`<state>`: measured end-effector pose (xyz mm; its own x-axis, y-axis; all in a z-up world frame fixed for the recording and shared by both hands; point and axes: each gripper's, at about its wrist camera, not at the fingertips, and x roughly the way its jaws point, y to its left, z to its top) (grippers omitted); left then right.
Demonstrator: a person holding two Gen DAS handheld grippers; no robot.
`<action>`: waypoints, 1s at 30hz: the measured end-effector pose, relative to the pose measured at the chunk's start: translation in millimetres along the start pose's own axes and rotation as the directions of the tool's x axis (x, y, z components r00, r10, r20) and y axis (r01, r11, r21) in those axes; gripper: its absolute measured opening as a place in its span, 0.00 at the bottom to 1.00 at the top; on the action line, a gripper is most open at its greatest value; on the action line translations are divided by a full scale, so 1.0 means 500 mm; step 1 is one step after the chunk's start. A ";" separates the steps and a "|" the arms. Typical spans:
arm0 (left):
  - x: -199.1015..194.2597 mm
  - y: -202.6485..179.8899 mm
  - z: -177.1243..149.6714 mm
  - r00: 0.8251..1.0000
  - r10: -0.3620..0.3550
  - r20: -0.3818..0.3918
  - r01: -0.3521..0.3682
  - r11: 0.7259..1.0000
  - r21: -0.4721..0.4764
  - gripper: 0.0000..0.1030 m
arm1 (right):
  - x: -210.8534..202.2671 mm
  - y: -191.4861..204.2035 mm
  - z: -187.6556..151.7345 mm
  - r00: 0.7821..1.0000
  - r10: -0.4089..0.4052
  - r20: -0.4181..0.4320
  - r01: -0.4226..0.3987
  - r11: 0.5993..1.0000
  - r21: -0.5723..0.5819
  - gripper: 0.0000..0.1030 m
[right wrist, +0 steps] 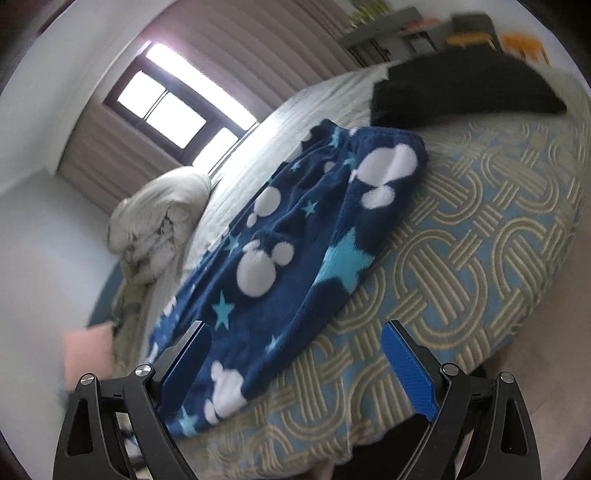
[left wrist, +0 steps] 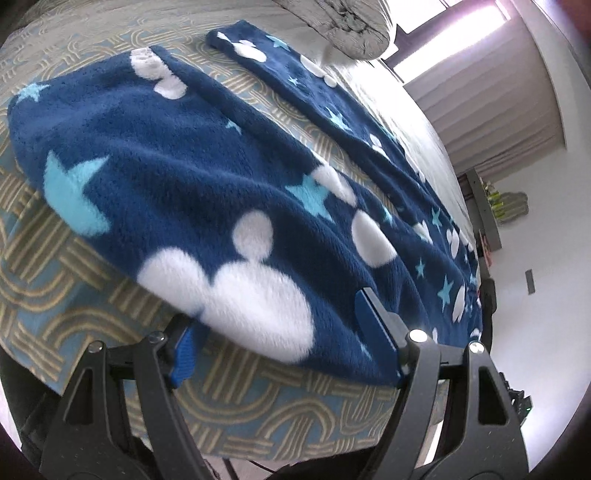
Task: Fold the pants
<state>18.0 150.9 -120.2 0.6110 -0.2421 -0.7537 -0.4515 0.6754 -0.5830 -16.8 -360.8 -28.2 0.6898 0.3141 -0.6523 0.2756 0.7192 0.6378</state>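
Dark blue fleece pants (left wrist: 221, 177) with white mouse heads and light blue stars lie spread on the bed, legs apart. My left gripper (left wrist: 280, 332) is open, its blue pads on either side of the near edge of the waist end. The pants also show in the right wrist view (right wrist: 295, 236), lying lengthwise away from me. My right gripper (right wrist: 295, 354) is open just before the near leg hem, the left pad over the fabric's edge, the right pad over bare bedspread.
The bed has a blue bedspread (right wrist: 461, 258) with a tan loop pattern. A crumpled grey-white duvet (right wrist: 162, 221) lies at the far side, also in the left wrist view (left wrist: 343, 26). A black folded cloth (right wrist: 461, 92) lies beyond the pants. Window and curtains stand behind.
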 end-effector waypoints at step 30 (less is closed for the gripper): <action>-0.008 0.030 0.117 0.993 -0.090 0.081 0.098 0.990 -0.103 0.15 | 0.129 -0.121 0.207 0.998 0.058 0.021 -0.061 0.954 0.294 0.10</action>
<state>46.6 202.8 -108.2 0.6999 -0.2446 -0.6710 -0.4540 0.5730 -0.6824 80.3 -448.3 -66.3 0.7182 0.3421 -0.6059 0.4179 0.4842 0.7687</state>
